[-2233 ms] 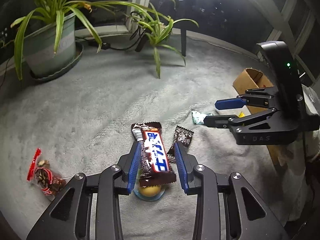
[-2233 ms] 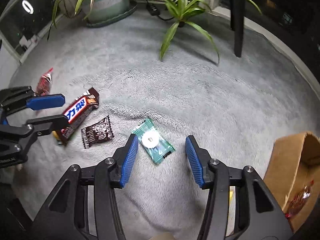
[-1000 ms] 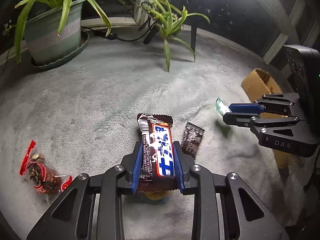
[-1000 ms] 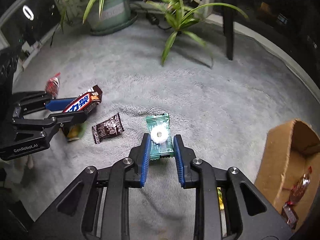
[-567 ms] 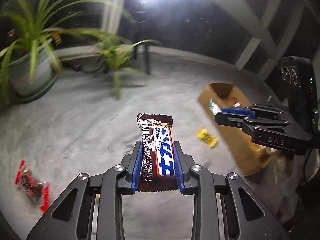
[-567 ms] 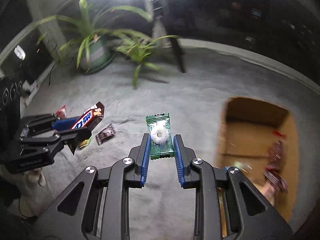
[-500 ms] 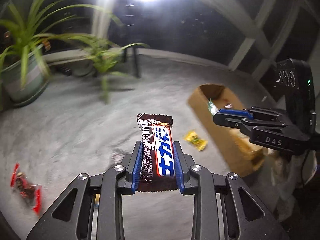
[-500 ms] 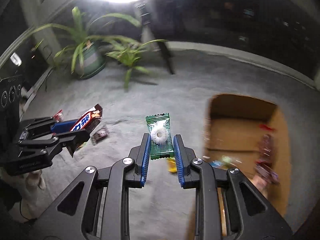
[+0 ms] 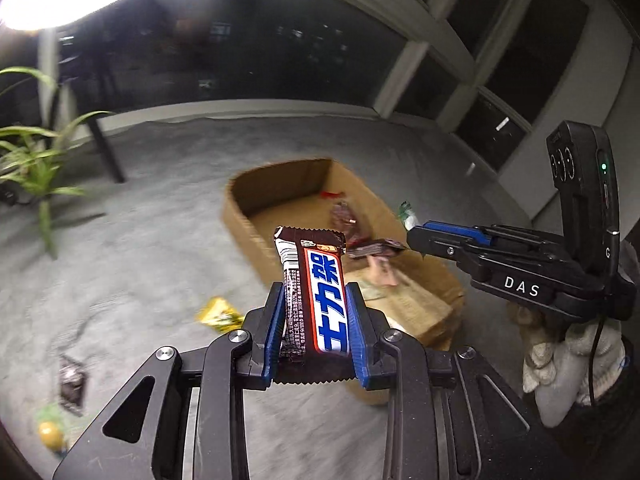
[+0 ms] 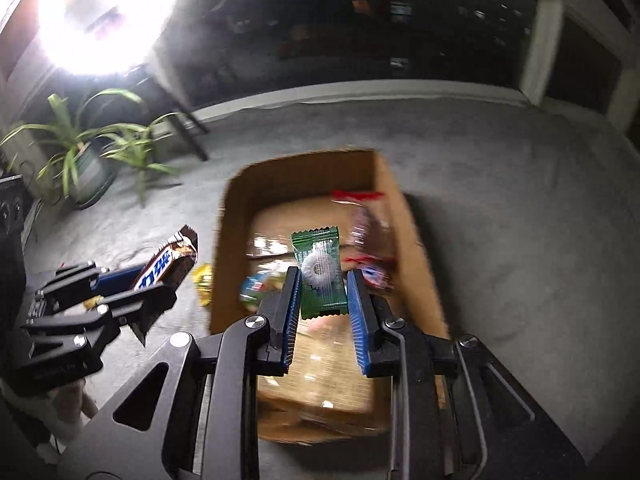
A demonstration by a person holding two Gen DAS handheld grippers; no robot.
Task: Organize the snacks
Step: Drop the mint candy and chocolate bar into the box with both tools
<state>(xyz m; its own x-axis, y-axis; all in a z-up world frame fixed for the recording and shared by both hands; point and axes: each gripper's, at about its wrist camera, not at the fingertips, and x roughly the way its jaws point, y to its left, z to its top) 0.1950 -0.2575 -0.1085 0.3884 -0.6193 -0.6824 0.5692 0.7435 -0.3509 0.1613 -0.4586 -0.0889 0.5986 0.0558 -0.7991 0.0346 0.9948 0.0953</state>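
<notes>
Two grippers were loaded when I checked the wrist feeds. My left gripper [image 9: 315,320] was clamped on a chocolate bar [image 9: 314,292], its blue pads pressing both long edges. The bar stood lengthwise between the fingers, its far end projecting well past the tips. Its wrapper was dark brown with crimped ends, a red-bordered white panel carrying large blue characters, and a white strip of fine print along its left side. In that view the bar sat in the air above the near left wall of a cardboard box [image 9: 240,216], which rested open-topped on a grey carpet [image 9: 140,248]. Left of the box on the carpet lay a yellow wrapped sweet [image 9: 219,312], a small dark sachet [image 9: 72,384] and a blurred yellow-green item [image 9: 50,432] at the frame edge.

Inside the box I saw several red and brown wrapped snacks [image 9: 348,220], too blurred to itemise.

My right gripper [image 10: 323,280] was closed on a green candy packet [image 10: 320,268]. The packet was flat and rectangular with serrated ends and a clear window showing a white ring-shaped sweet. It was held upright between the blue pads, directly over the open interior of the box. From the left wrist view, only a green-and-white tip of the packet showed past the right gripper's fingers.
</notes>
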